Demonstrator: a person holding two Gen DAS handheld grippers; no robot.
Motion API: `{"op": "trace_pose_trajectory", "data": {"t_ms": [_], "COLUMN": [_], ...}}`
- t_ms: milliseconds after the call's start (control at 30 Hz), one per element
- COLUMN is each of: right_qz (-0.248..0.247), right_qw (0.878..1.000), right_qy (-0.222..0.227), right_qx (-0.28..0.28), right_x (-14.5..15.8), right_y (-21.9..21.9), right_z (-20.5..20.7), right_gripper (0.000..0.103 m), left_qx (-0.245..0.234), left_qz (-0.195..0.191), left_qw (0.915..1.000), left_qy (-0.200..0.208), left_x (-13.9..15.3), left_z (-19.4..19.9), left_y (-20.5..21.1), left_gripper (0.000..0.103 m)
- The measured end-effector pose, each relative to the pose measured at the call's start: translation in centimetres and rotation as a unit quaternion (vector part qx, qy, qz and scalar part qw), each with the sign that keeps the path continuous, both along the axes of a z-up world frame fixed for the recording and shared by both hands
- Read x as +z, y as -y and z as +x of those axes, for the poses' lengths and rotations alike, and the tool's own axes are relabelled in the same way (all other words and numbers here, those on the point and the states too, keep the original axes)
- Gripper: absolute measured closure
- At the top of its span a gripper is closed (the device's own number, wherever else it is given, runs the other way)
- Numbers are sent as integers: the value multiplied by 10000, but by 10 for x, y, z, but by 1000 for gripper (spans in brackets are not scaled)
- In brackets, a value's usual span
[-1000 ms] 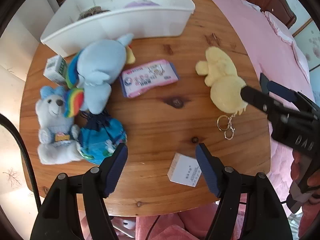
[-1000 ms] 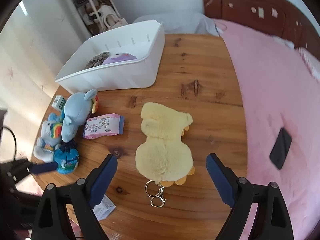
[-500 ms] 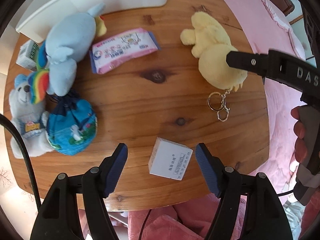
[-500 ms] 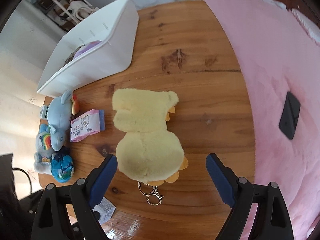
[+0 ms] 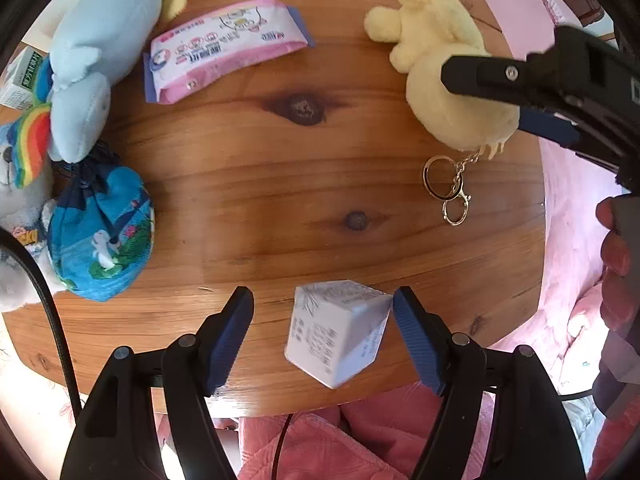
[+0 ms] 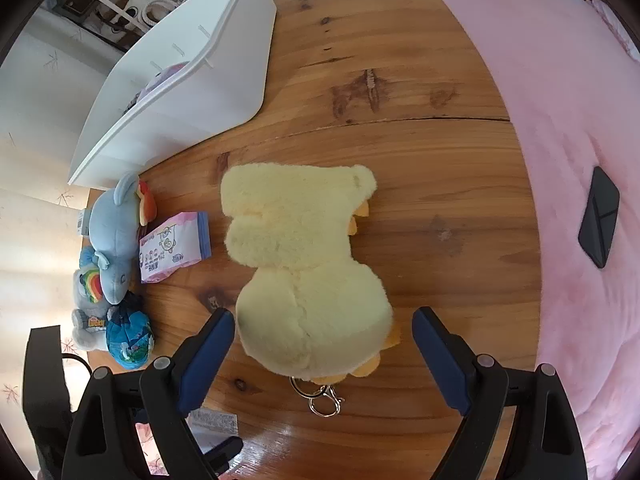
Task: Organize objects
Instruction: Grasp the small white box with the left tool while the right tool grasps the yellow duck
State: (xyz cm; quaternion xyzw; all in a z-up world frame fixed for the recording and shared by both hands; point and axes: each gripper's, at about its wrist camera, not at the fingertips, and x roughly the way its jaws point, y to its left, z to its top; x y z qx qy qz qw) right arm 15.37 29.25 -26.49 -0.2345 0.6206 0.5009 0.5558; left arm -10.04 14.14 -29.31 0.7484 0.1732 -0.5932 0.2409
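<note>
While your left tongs [image 5: 322, 326] point steeply down at the round wooden worktop [image 5: 280, 168], their blue-padded jaws stand apart on either side of a small white box [image 5: 338, 334] near the worktop's near edge; the right pad is just beside the box's corner, the left pad is clear of it, and nothing is gripped. Your right tongs [image 6: 322, 354] are also wide open, straddling the rounded lower end of the yellow plush toy [image 6: 308, 276], with a gap on both sides, so the pads do not press the plush. A key ring [image 6: 320, 398] trails from the toy's lower end onto the wood.

Looking through the left wrist camera, you have a pink wipes packet [image 5: 226, 50] lying flat near the middle top, a light blue plush [image 5: 100, 52] with a rainbow mane to its left, a white bear plush [image 5: 16, 216] partly under it at the edge, and a blue drawstring pouch [image 5: 102, 236] touching both. A small green-and-white carton [image 5: 22, 78] sits at the far left edge.

From the right wrist camera, a white bin [image 6: 188, 84] stands at the far side of the worktop, well apart from the yellow toy, with a purple item inside. A dark phone [image 6: 598, 218] lies on the pink bed cover [image 6: 560, 100] to the right.
</note>
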Motion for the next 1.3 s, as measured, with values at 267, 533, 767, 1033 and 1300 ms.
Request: {"op": "trace_pose_trajectory", "data": {"t_ms": [267,533,767,1033,1300], "right_qz": [-74,-186,-279,-385,-236], "right_qw": [10000,9998,9995,9985,9981], "right_qy": [-34,26,153,-67,-188], "right_qx": [-33,-90,-34,-375,-543], "right_x": [-2,-4,-3,-4,3], "right_y": [-4,-7,-13,-16,-13], "right_z": [-4,-11,-21,-23,-22], "right_gripper": [12,12,12,27,35], "left_qx": [170,460,714,885,706], "left_qz": [36,194,230,223,180], "left_qw": [9998,9987,9972,9958,9972], "left_qy": [113,33,-34,-117,-156], "left_x": [-4,0,7,16,25], "left_z": [4,12,22,28,29], "left_y": [4,5,6,10,4], "left_gripper": [27,29,44,55,59]}}
